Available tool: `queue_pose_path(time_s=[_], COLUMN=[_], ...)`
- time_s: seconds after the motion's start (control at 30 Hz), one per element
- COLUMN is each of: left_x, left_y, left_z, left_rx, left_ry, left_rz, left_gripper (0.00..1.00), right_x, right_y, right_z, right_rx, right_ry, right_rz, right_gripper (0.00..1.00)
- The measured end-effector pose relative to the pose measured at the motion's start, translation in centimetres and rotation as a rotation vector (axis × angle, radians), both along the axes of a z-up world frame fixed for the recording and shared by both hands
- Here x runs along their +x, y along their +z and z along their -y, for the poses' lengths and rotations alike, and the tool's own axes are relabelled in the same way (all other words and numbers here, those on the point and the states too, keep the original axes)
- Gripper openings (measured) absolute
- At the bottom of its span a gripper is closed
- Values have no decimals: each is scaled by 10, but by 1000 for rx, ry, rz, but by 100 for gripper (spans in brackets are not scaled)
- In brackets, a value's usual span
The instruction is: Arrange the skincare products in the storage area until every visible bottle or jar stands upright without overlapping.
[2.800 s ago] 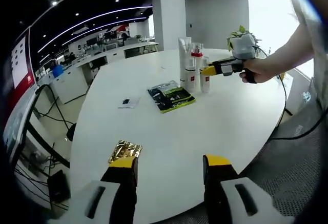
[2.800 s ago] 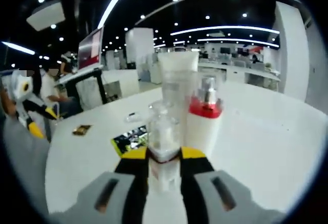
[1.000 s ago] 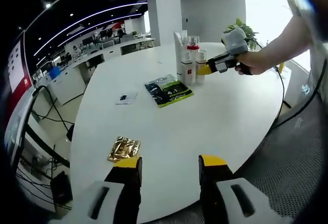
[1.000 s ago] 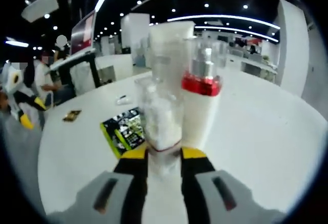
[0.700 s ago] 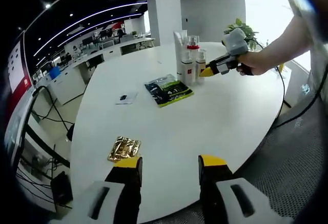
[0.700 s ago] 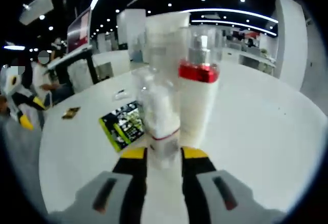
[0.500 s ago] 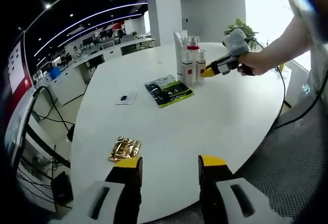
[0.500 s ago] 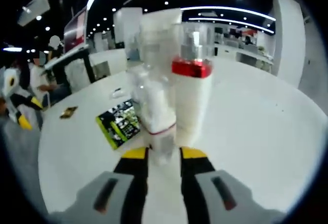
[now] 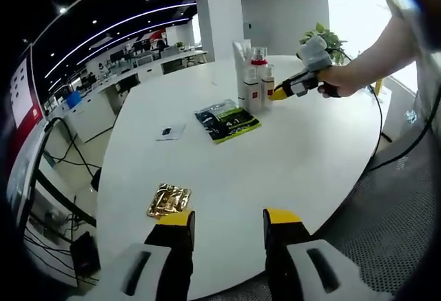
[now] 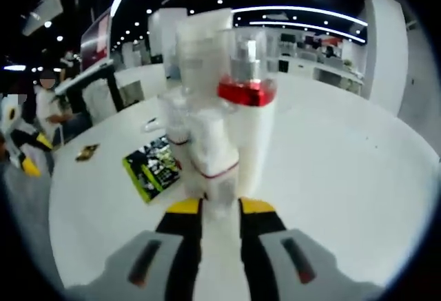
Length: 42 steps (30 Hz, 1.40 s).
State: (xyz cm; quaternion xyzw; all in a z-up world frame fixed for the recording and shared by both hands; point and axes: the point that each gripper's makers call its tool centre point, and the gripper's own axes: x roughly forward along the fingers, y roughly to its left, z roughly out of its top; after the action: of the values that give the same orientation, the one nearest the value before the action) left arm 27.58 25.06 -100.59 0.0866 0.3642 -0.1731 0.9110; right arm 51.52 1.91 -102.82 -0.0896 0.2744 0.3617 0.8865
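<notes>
The right hand-held gripper (image 10: 220, 208) has its jaws close around the base of a small clear bottle (image 10: 210, 153), upright on the white bench (image 10: 344, 177) beside a red-collared bottle (image 10: 249, 118).

White round table (image 9: 289, 142). White pump bottle (image 10: 249, 132) has a red collar under a clear cap; small clear bottle (image 10: 215, 160) has a thin red band; tube (image 10: 200, 39) behind is white. Packet (image 9: 228, 121) is black and lime green, foil sachet (image 9: 168, 200) gold, both grippers' jaw tips yellow on grey.
</notes>
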Motion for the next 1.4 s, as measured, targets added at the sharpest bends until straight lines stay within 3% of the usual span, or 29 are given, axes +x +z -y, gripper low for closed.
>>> queue_pose_path(time_s=[0.9, 0.97, 1.17, 1.4], left_x=[3, 3, 4, 2], left_y=[5, 6, 9, 9], left_z=[-2, -1, -1, 2], left_rx=[-9, -8, -13, -11], left_ry=[15, 13, 15, -7], left_rz=[23, 24, 44, 48], left_gripper=[41, 41, 41, 40], right_x=[-3, -13, -53, -123], right_y=[-1, -1, 5, 35], right_z=[20, 20, 9, -14], right_rx=[-17, 11, 31, 91], right_ry=[-66, -93, -69, -5], right_rz=[-31, -62, -79, -64], right_gripper=[17, 17, 18, 19])
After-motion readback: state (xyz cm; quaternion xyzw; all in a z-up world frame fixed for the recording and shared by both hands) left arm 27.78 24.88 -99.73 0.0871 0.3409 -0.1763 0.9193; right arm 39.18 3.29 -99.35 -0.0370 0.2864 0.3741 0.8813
